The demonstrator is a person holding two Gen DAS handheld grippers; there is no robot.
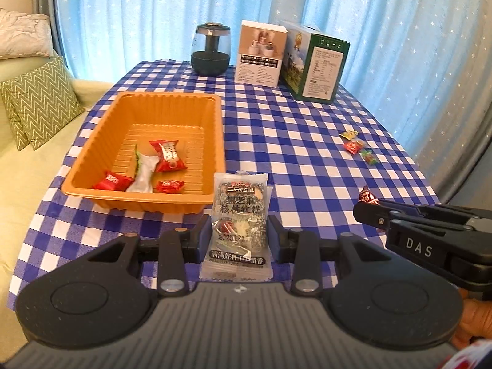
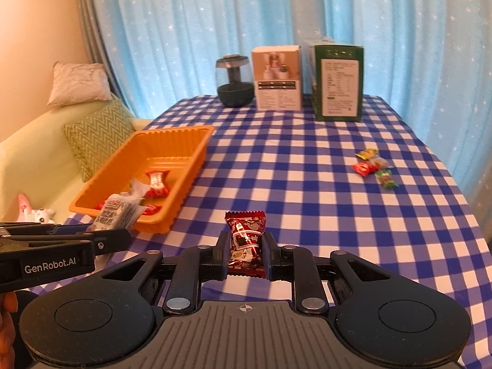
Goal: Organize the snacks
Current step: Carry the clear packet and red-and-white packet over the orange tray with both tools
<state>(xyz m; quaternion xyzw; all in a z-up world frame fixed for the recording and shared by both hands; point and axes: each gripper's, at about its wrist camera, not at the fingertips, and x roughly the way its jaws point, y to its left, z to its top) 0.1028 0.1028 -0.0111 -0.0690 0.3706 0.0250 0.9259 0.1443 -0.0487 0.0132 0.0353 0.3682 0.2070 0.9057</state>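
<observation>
Grey-white sesame cake packet (image 1: 238, 215) is hanging upright, pinched by its sides. Dark red candy (image 2: 246, 240) is standing upright too, and four wrapped snacks are lying in the orange tray (image 1: 92, 156).

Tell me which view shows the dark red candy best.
Right wrist: the dark red candy sits centred between the right gripper pads, wrapper readable. Left wrist shows only its tip, small, at the frame's right.

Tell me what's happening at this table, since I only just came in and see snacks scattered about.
A person is sorting snacks with a handheld gripper in each hand. The left gripper has its jaws shut on a grey snack packet, held near the orange tray, which already holds several wrapped snacks. The right gripper is shut on a dark red candy above the checked tablecloth. A few small candies lie loose on the cloth to the right, not yet collected.
</observation>
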